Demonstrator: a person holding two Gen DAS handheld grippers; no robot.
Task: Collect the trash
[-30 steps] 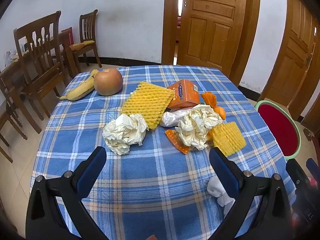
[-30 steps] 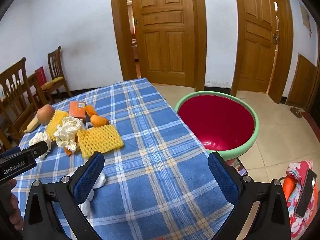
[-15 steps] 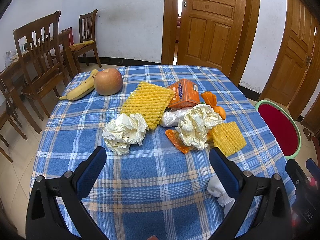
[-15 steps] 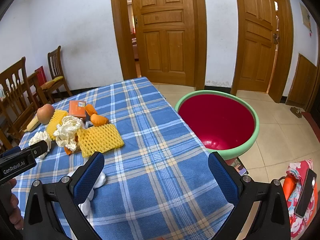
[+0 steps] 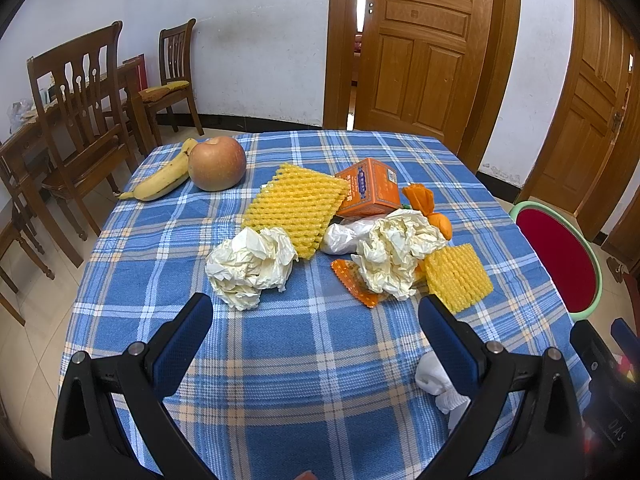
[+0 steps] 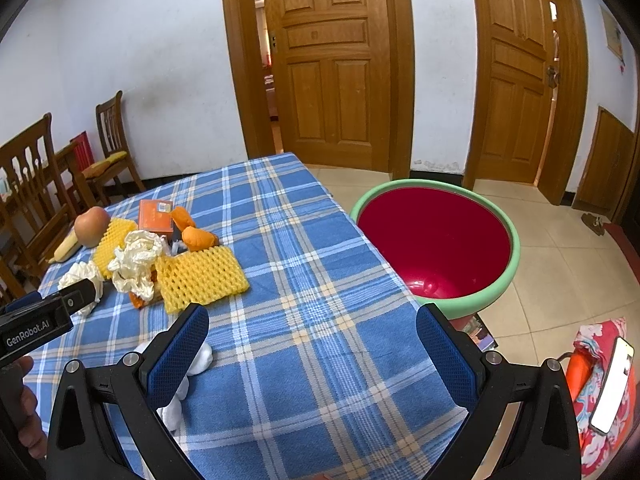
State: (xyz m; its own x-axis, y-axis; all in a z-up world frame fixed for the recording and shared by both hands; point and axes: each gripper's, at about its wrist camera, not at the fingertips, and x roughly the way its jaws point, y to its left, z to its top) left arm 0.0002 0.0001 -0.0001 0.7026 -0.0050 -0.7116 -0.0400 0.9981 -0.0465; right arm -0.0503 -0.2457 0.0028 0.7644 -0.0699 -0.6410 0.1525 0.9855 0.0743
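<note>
Trash lies in a heap on the blue plaid tablecloth (image 5: 304,360): two crumpled cream papers (image 5: 250,266) (image 5: 394,254), a large yellow foam net (image 5: 294,208), a smaller foam net (image 5: 456,278), an orange box (image 5: 368,188), orange peel (image 5: 420,200), an orange wrapper (image 5: 354,282) and a white tissue (image 5: 438,388) near the front edge. My left gripper (image 5: 316,322) hovers open just short of the heap, holding nothing. My right gripper (image 6: 314,330) hangs open over the table's right side, with the red bin (image 6: 436,244) ahead to the right and the foam net (image 6: 200,278) to the left.
An apple (image 5: 217,163) and a banana (image 5: 160,180) rest at the far left corner. Wooden chairs (image 5: 76,120) stand left of the table. The green-rimmed bin (image 5: 560,260) stands on the tiled floor beside the table's right edge. Closed wooden doors (image 6: 336,64) line the far wall.
</note>
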